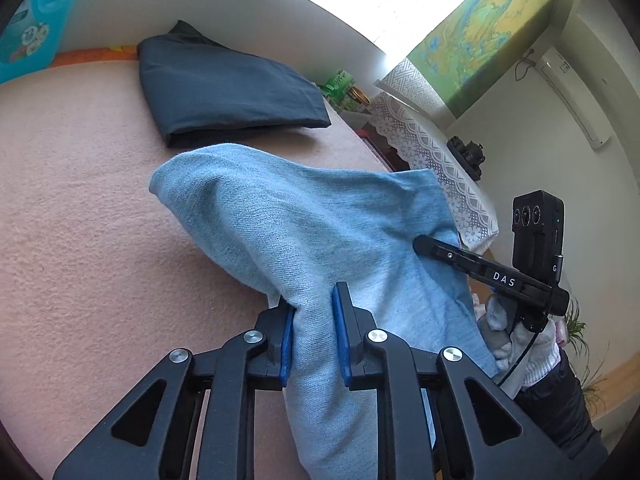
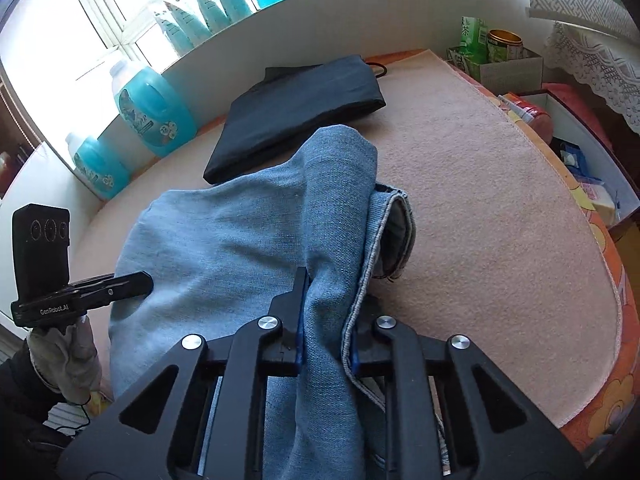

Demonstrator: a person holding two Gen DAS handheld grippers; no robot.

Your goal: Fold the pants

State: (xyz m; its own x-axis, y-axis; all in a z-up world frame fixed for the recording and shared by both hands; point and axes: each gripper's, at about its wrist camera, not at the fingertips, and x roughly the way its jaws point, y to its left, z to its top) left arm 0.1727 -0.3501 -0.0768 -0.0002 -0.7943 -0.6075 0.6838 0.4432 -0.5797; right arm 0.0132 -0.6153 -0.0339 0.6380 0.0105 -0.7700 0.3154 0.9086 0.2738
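Light blue jeans [image 1: 304,224]: lifted in a draped bundle above the pink blanket [image 1: 80,216]; a hemmed leg end [image 2: 394,236] curls down on the right side, by the blanket
Left gripper [image 1: 314,332]: blue pads [image 1: 342,332] on either side of a bunched fold of denim, clenched on it; seen from the right wrist view, its tip [image 2: 132,284] meets the cloth's left edge
Right gripper [image 2: 324,320]: jaws grasping a thick ridge of the same jeans
Dark folded garment [image 2: 300,112]: lying flat farther back on the blanket, apart from the jeans
Detergent bottles [image 2: 154,112]: blue, standing along the white ledge
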